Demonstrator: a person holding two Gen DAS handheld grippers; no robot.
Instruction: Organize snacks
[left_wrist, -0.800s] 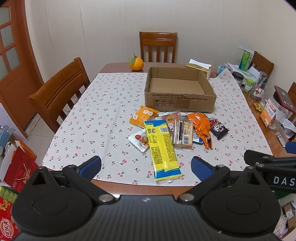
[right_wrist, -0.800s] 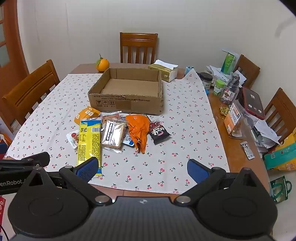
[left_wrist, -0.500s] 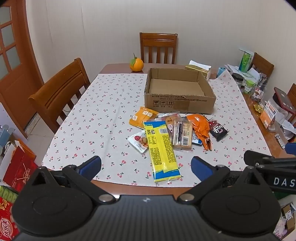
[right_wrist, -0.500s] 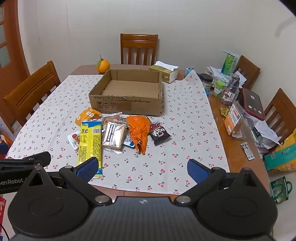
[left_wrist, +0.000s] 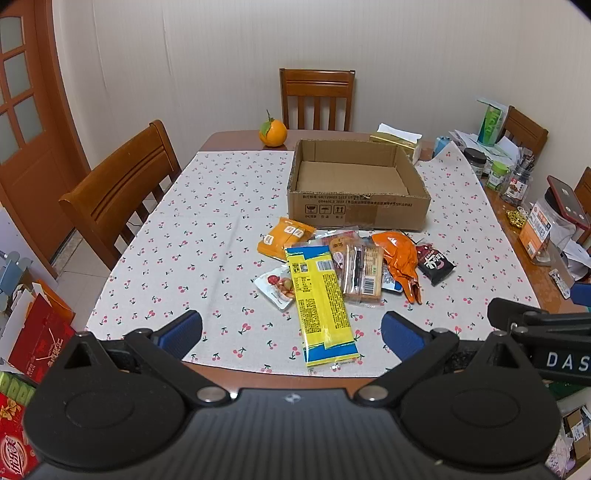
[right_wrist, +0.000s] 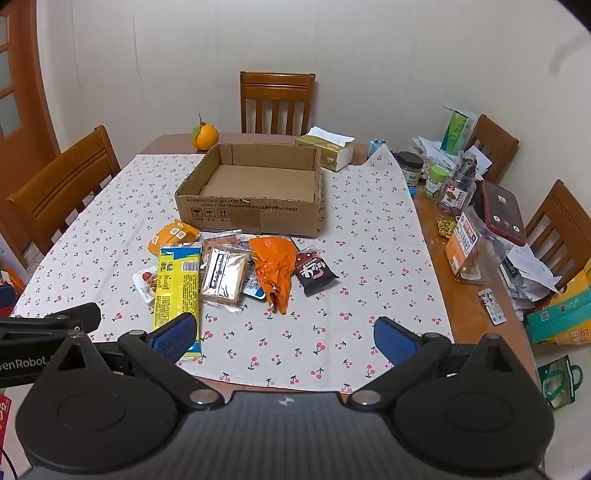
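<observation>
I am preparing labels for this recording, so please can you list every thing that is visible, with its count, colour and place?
cardboard box: 1, brown, nothing inside, table middle.
long snack pack: 1, yellow and blue, nearest in the pile.
orange snack bags: 2, one left of the pile, one crumpled at right.
clear cracker pack: 1, pile middle.
dark snack packet: 1, black-red, right end.
small white packet: 1, left of the yellow pack.
orange fruit: 1, far table edge.
tissue box: 1, gold, behind the box.
chairs: about 5, brown wood.
jars and papers: many, right table edge.
left gripper: open.
right gripper: open.
</observation>
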